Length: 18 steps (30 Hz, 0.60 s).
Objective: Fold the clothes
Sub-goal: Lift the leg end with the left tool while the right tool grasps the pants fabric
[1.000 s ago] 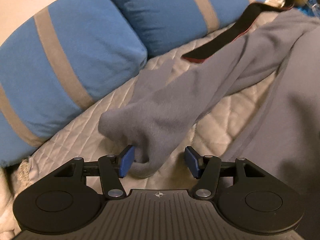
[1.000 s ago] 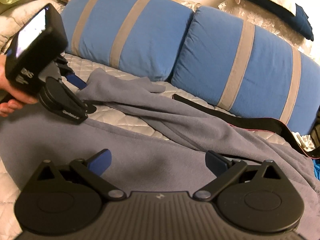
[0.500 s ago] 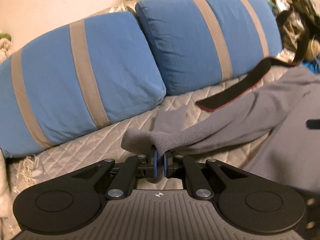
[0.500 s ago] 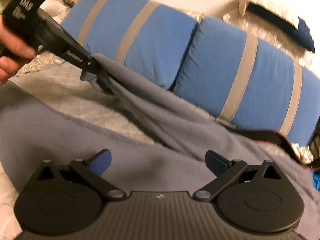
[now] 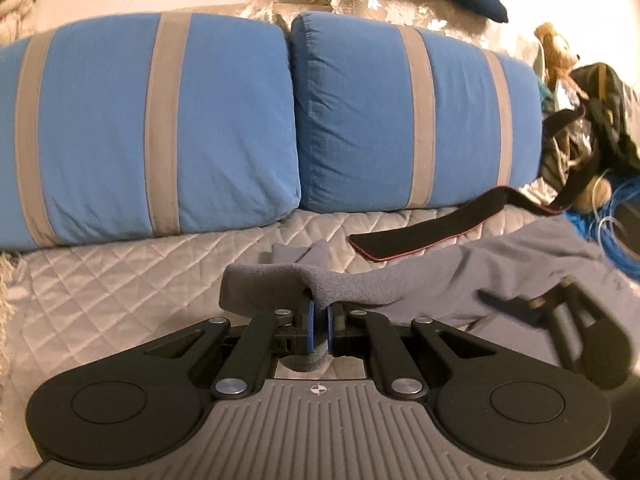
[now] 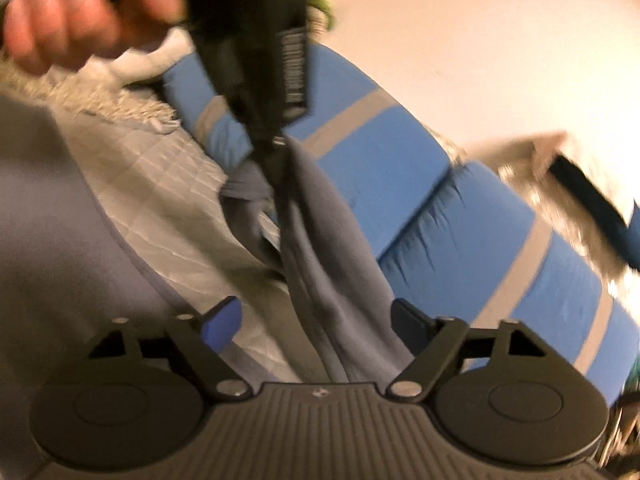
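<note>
A grey long-sleeved garment [image 5: 532,256] lies on the quilted bed. My left gripper [image 5: 319,322] is shut on the cuff end of its sleeve [image 5: 276,280] and holds it lifted off the quilt. In the right wrist view the left gripper [image 6: 276,152] is at the top, held by a hand [image 6: 80,20], and the sleeve [image 6: 320,248] hangs down from it. My right gripper [image 6: 316,320] is around the lower sleeve with its jaws closing; the left pad [image 6: 222,322] is still apart from the cloth. The garment's body [image 6: 48,220] spreads to the left.
Two blue pillows with grey stripes [image 5: 160,128] [image 5: 408,120] lean against the wall behind the quilt [image 5: 120,280]. A black strap [image 5: 432,226] lies beside the sleeve. Bags, a plush toy and blue cable [image 5: 580,128] crowd the right end.
The left gripper shut on the sleeve cuff and rose with it. The right gripper swung towards the hanging sleeve, which now runs between its narrowing jaws.
</note>
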Motion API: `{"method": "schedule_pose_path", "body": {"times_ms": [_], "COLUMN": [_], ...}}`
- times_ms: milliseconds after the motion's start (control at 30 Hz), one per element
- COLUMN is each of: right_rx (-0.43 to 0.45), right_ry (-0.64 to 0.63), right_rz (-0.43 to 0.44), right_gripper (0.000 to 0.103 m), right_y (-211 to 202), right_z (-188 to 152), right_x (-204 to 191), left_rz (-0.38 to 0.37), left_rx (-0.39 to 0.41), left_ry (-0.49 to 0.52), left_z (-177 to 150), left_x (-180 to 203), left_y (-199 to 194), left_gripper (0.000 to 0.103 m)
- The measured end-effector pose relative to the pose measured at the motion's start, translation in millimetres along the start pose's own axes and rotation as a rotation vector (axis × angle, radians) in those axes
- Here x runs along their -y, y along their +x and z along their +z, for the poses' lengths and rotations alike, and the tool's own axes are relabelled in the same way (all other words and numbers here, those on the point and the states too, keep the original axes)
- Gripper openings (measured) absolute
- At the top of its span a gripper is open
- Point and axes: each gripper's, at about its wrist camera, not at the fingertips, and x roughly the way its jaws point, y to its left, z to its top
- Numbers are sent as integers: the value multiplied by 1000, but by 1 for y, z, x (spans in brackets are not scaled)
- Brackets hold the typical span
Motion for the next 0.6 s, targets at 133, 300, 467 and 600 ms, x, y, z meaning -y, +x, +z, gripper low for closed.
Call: {"method": "schedule_pose_path", "body": {"times_ms": [133,300,467,600], "right_rx": [15,19,34,84], "right_ry": [-95,-178,-173,-103], "right_rz": [-19,-38,-77,-138], "right_gripper": [62,20,4,2], "right_y": [15,28,17,4], "right_z": [3,6,16,31], "right_x": [-17,-26,-7,21], "left_rz": [-17,-40,2,68], "left_rx": [-5,-13,1,56], "left_ry": [-11,-23,4,124], "left_z": [0,0,2,4], "left_x": [-2,-8,-10,6], "left_y": [2,4,5,1], "left_gripper": [5,5,6,7]}}
